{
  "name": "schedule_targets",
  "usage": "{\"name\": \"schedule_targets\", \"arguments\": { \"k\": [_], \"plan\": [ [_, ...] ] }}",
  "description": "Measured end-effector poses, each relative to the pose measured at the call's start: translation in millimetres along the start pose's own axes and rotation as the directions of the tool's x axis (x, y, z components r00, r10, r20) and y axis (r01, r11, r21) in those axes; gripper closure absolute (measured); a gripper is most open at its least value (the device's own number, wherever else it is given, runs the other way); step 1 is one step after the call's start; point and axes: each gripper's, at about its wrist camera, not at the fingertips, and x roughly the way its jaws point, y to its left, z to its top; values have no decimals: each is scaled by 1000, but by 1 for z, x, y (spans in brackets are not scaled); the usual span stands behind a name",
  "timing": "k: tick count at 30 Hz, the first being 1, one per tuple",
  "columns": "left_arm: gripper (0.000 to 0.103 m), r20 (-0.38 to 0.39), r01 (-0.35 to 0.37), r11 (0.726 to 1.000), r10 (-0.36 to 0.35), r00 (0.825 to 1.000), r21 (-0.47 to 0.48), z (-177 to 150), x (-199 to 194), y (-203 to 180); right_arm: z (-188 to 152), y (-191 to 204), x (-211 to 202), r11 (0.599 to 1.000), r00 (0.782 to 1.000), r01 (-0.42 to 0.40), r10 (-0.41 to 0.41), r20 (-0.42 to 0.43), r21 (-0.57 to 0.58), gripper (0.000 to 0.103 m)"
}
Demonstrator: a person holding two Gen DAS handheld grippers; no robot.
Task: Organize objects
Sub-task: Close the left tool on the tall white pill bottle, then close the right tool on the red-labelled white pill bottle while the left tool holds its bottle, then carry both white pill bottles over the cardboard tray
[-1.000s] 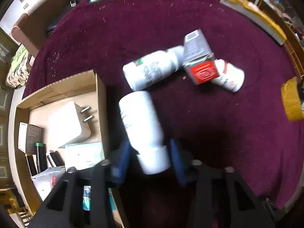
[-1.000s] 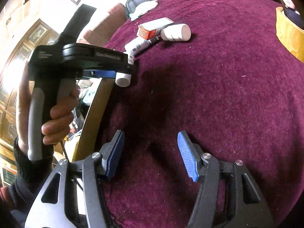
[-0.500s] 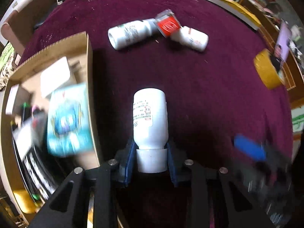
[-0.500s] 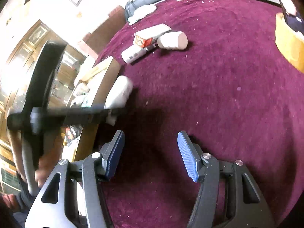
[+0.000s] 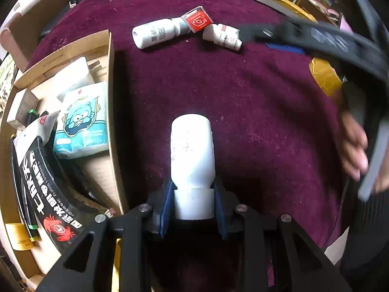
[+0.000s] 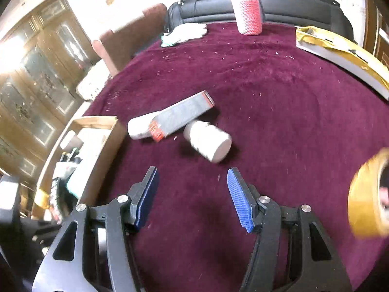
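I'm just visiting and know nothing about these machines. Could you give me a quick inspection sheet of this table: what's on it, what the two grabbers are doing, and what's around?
Surface: maroon cloth, speckled with pale crumbs.
Job's things: held white bottle; two more white bottles lying on the cloth, a red-ended box resting across them; cardboard box already holding packets.
Clutter: tape roll, pink-sleeved bottle, white glove, yellow mailer.
Grippers: left gripper clamps the bottle's cap; right gripper is open and empty, facing the pile.
Cables: nothing seen.
Surroundings: wooden cabinet, black sofa.
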Motion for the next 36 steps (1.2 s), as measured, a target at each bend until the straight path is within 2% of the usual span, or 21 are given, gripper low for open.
{"name": "schedule_targets", "arguments": {
  "k": [6,8,10,12,13,16,18,23,25,28,31,36],
  "plan": [
    [72,-2,15,1000,-15,1000,-1,-1,-1,4,32,-4,25,995,998,63,-63,6,-76,44],
    [72,-2,13,1000,-13,1000,3,-2,-1,5,38,-4,41,992,997,68,-72,-34,-105,44],
    [72,-2,16,1000,-16,1000,1,-4,-2,6,40,-5,55,993,996,33,-42,-79,-114,44],
    [72,-1,15,1000,-15,1000,0,-5,-3,8,35,-2,63,986,993,61,-76,-91,-153,44],
    [72,0,17,1000,-17,1000,-3,-6,-3,9,33,-1,63,983,992,80,-95,-83,-163,46],
    [72,-1,10,1000,-10,1000,-2,-8,-4,9,23,5,61,981,991,79,-96,-88,-180,69],
    [72,-2,13,1000,-13,1000,1,-10,-4,9,17,7,56,981,990,97,-113,-89,-170,69],
    [72,0,9,1000,-9,1000,4,-18,-6,8,-17,10,27,990,988,123,-128,-87,-66,69],
    [72,-4,8,1000,-8,1000,11,-23,-6,7,-40,10,14,994,988,105,-104,-114,5,69],
    [72,-9,14,1000,-14,1000,17,-29,-7,8,-75,21,-7,995,991,86,-79,-109,55,69],
    [72,-14,13,999,-12,1000,29,-38,-7,-11,-104,35,-29,995,996,47,-40,-85,83,69],
    [72,-21,-5,999,6,1000,48,-43,-9,-23,-137,51,-47,995,996,54,-47,-82,85,69]
  ]
}}
